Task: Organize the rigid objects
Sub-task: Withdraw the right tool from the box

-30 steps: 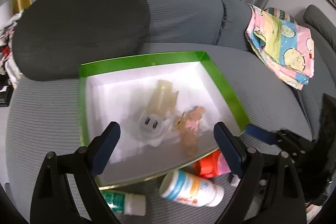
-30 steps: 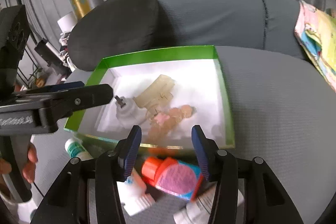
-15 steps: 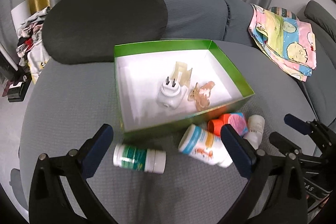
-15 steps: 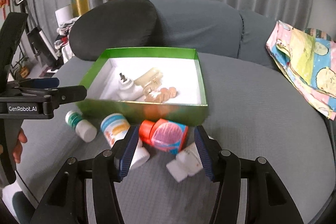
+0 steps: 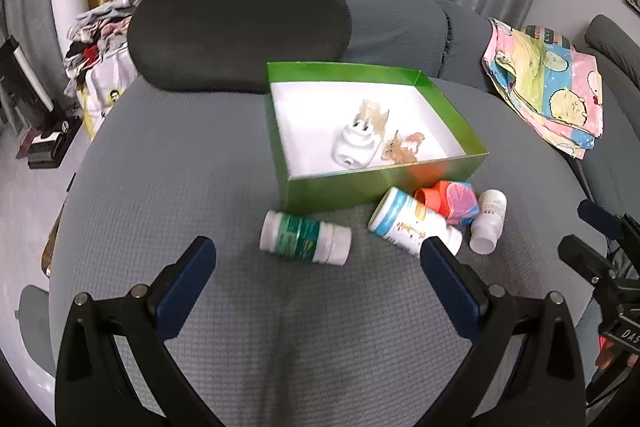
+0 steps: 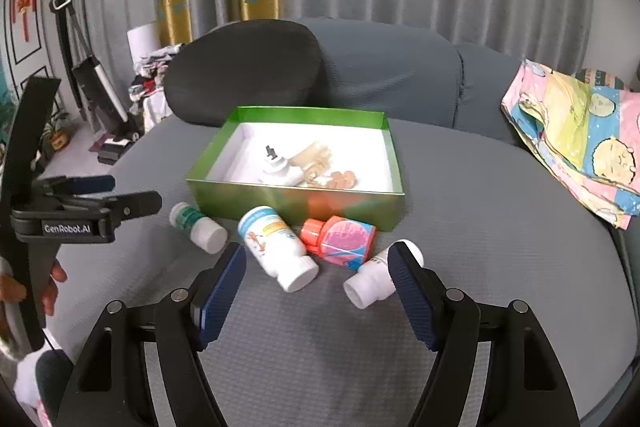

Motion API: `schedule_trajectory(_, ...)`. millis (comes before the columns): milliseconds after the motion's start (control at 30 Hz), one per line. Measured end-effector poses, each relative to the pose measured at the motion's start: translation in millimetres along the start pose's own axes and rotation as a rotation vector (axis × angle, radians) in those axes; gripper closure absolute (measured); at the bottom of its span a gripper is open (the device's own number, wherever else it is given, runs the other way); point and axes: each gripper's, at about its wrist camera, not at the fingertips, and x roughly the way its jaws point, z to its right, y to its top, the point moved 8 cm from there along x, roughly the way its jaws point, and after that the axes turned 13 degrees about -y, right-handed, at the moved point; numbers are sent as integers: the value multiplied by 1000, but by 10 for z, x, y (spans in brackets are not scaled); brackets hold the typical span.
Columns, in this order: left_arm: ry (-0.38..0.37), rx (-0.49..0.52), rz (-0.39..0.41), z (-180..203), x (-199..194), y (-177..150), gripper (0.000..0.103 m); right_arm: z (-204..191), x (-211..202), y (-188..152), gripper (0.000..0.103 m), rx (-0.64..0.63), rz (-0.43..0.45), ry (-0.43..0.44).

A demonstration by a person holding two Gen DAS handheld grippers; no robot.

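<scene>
Lettering "GenRobot.AI" runs white along the left gripper (image 6: 100,195) body.

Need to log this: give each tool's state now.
Left tool: open, empty.
Right tool: open, empty, jaws just been opening.

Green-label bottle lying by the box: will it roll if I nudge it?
Probably: the green-label bottle is a round cylinder lying on its side on the cushion. The textured fabric may slow it. It looks like rigid plastic, so a firm pinch should hold.
</scene>
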Motion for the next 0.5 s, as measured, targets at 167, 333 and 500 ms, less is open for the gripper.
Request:
schedule_trajectory(167,5,-38,-6,-139,-15,-114,1,-147,-19,-90,29,-14,-21,34)
schedule_trajectory(333,36,-48,-27,-308,22,-225,1,-364,55,-242,29,-44,-64,72)
schedule_trajectory(500,43,-55,-48,-424,101,-309,1,-635,200,-429,29,-66,-117,125)
